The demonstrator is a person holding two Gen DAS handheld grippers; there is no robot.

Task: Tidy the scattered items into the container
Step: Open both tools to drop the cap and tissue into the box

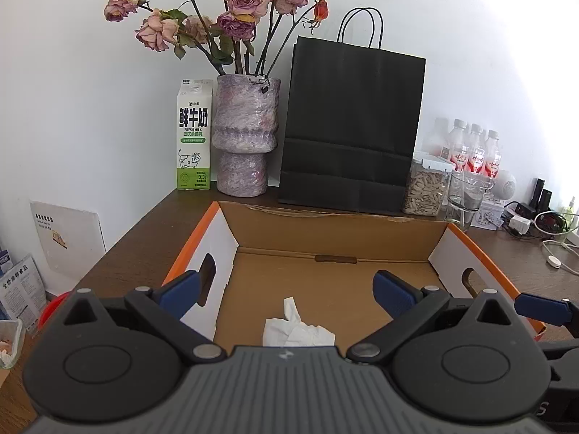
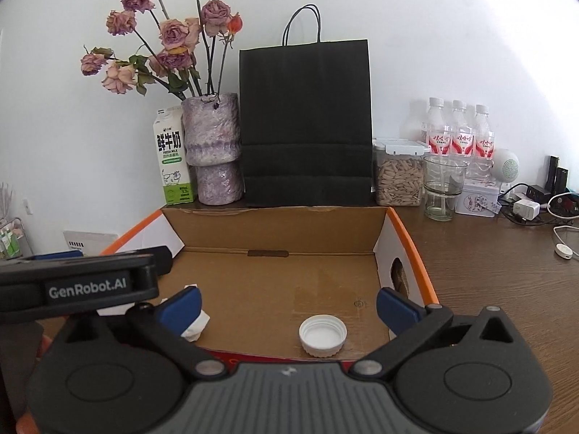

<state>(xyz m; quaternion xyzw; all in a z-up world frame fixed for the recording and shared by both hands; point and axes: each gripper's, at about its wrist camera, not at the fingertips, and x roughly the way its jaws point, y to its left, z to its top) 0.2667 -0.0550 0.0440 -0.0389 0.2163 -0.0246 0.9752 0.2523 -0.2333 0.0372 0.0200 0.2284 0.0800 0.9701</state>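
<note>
Both my grippers hang over the cardboard box (image 1: 325,231), and both stand wide open with nothing between the fingers. Under my left gripper (image 1: 289,289) lies the crumpled tissue (image 1: 296,329), on the box floor, dead ahead and just below the gap between the blue pads. It has no real long axis, only a twisted peak pointing away from me. Under my right gripper (image 2: 289,305) sits the white bottle cap (image 2: 322,335), open side up, flat on the floor of the box near its front wall, a touch right of centre between my fingers. Round, so no axis to line up with.

So each item is directly below the gripper on its own side, and both are already inside the container. I judge the tidying of these two as done; nothing else loose shows inside the box.

My left gripper's body crosses the left of the right wrist view, just beside my right fingers, so the two tools are close and any sideways swing risks a knock. The box's white side walls with their handle cut-outs flank me too.

Behind the box, well apart: milk carton (image 1: 193,133), vase of dried roses (image 1: 244,133), black paper bag (image 1: 353,126), seed jar (image 2: 398,177), glass (image 2: 443,186), water bottles (image 2: 457,132), cables off right. Whether more scattered items remain on the table, I cannot tell from here.
</note>
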